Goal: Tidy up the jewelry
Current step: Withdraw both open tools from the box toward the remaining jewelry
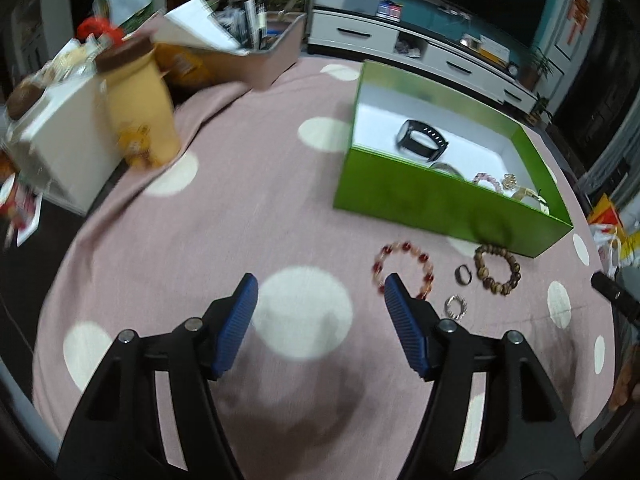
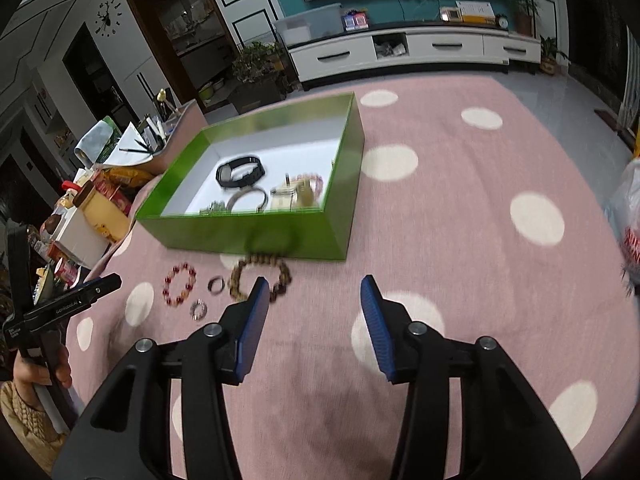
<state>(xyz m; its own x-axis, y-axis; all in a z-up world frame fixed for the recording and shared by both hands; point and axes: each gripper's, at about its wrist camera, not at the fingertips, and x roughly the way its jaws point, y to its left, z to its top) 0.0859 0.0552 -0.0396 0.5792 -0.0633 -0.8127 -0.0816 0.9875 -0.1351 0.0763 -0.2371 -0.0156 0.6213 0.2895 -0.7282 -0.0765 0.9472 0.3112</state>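
Wooden beads of the brown bracelet (image 2: 260, 280) lie on the tabletop (image 2: 460, 260) just ahead of the right tongs (image 2: 314, 294), which gape empty. Left tongs (image 1: 320, 290), also open and empty, hover beside the red bead bracelet (image 1: 404, 268). Both look light, limp, rolling; pinch across one strand.

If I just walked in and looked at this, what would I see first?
Probably the bright green box in the middle of the pink spotted cloth, with a black watch lying inside. Just in front of it sit a red bead bracelet and a brown bead bracelet, not yet put away.
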